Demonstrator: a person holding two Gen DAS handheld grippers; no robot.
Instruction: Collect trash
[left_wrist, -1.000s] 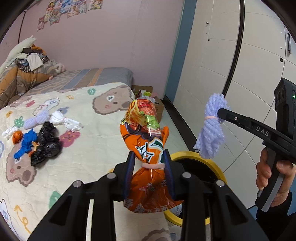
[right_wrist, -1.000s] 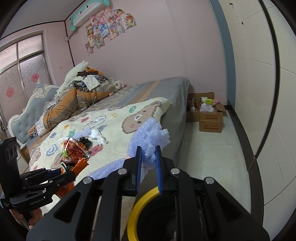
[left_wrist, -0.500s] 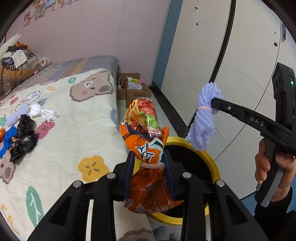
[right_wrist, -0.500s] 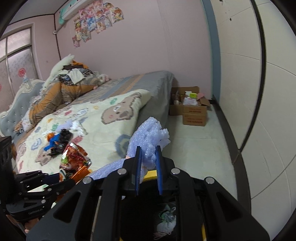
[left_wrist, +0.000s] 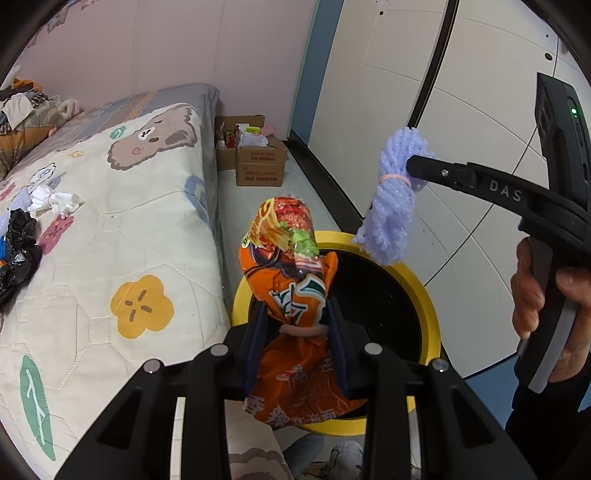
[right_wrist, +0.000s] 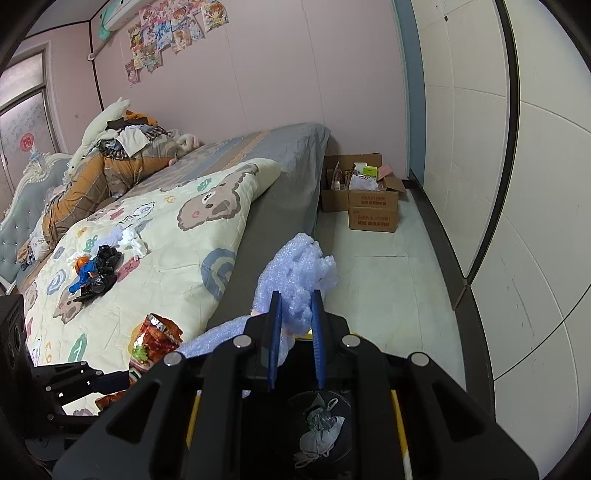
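Pink walls and a white panelled wardrobe close in the narrow strip of floor beside the bed (left_wrist: 110, 229), and that is where we stand with both tools out. Our left gripper (left_wrist: 295, 325) is clamped on an orange snack bag (left_wrist: 291, 295) tied at its waist with a rubber band, right over the black mouth of the yellow-rimmed bin (left_wrist: 428, 306), which sits against the bed's side edge. Our right gripper (right_wrist: 295, 314) pinches a bundle of lilac foam wrap (right_wrist: 299, 273) between narrow-set blue pads; in the left wrist view that bundle hangs above the bin's far rim. Down inside the bin we see a crumpled grey and white bag (right_wrist: 319, 428), though its exact make-up is hard to judge in the dark.

On the quilt, towards the bed's middle, lie more scraps: black bags (right_wrist: 101, 275), a blue piece (right_wrist: 83, 277) and a knotted white wad (right_wrist: 131, 238). Cardboard boxes (right_wrist: 373, 206) stand on the floor by the bed's foot corner.
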